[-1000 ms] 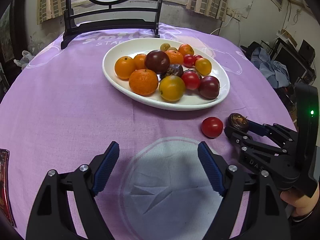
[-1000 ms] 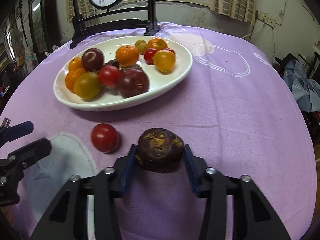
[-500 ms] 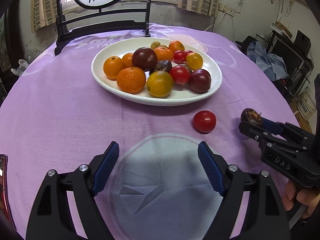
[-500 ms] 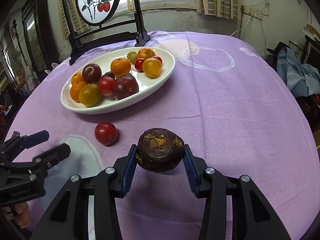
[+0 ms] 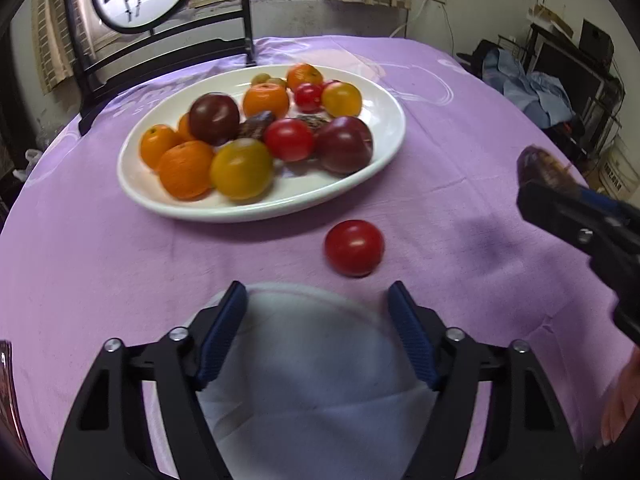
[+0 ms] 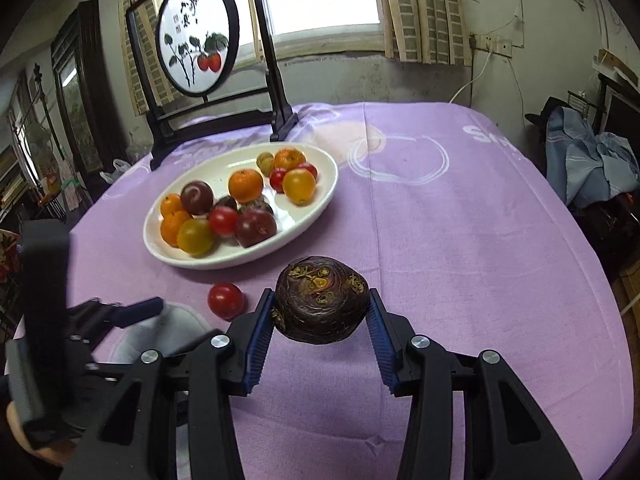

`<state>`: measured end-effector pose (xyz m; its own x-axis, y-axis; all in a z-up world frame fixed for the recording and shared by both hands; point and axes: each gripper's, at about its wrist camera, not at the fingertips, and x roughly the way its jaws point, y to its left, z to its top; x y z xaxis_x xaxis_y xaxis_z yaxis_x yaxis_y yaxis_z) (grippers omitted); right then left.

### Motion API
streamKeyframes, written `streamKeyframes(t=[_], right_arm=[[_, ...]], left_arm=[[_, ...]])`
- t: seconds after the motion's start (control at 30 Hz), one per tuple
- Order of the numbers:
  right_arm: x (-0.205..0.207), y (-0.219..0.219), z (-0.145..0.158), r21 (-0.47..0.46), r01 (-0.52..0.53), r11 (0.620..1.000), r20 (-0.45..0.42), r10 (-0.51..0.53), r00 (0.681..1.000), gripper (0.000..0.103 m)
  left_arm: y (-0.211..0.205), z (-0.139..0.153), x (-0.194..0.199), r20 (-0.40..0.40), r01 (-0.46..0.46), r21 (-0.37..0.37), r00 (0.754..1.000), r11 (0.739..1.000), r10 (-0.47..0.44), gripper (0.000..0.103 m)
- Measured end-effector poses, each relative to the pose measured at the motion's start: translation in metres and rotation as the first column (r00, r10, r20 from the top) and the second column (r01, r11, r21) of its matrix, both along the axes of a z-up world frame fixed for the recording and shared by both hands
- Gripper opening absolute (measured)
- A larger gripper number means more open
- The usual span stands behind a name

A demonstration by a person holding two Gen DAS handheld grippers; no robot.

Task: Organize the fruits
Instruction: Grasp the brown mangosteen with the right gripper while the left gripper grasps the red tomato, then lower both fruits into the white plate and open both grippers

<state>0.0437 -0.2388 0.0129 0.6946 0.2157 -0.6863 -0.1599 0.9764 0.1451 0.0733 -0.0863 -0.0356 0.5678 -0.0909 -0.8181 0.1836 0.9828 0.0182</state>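
A white oval plate [image 5: 384, 136] [image 6: 320, 200] holds several oranges, tomatoes and dark plums. One red tomato [image 5: 354, 247] [image 6: 225, 300] lies loose on the purple cloth in front of the plate. My left gripper [image 5: 318, 300] hovers just short of that tomato; its jaws are closing and nothing is between them. My right gripper [image 6: 320, 312] is shut on a dark wrinkled passion fruit [image 6: 322, 298] [image 5: 538, 170], lifted above the cloth to the right of the tomato.
A round painted screen in a black stand [image 6: 196, 36] stands behind the plate. A pale round patch [image 5: 316, 360] on the cloth lies under my left gripper. Clothes and shelves [image 6: 588, 160] crowd the room's right side. A hand [image 5: 620, 396] shows at the right edge.
My left gripper has moved closer to the loose tomato and its jaws have narrowed. My right gripper has lifted the passion fruit higher off the cloth.
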Motion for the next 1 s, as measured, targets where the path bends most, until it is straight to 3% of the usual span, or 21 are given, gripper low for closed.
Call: streamKeyframes(t=[0.27,0.4,0.6,1.0], right_arm=[[0.000,-0.003,0.001,0.017,0.004,1.000,-0.006,-0.004,1.000,0.046],[0.000,-0.002,0.000,0.015,0.004,1.000,-0.010,-0.004,1.000,0.047],[0.000,-0.003,0.000,0.014,0.005,1.000,-0.012,-0.005,1.000,0.047],[-0.003,0.014,-0.002,0.012,-0.046,0.999,0.007,0.046,0.999,0.046]], left_arm=[[-0.017,-0.004,0.025,-0.004,-0.015,0.014,1.000,1.000,0.015,0.057],[-0.026,-0.003,0.031,0.002,0.011,0.008,1.000,1.000,-0.011,0.033],[-0.023,0.002,0.023,-0.006,0.012,0.035,1.000,0.999,-0.011,0.032],[0.037,0.061,-0.013,0.098,-0.032,-0.042,0.995,0.999,0.036,0.032]])
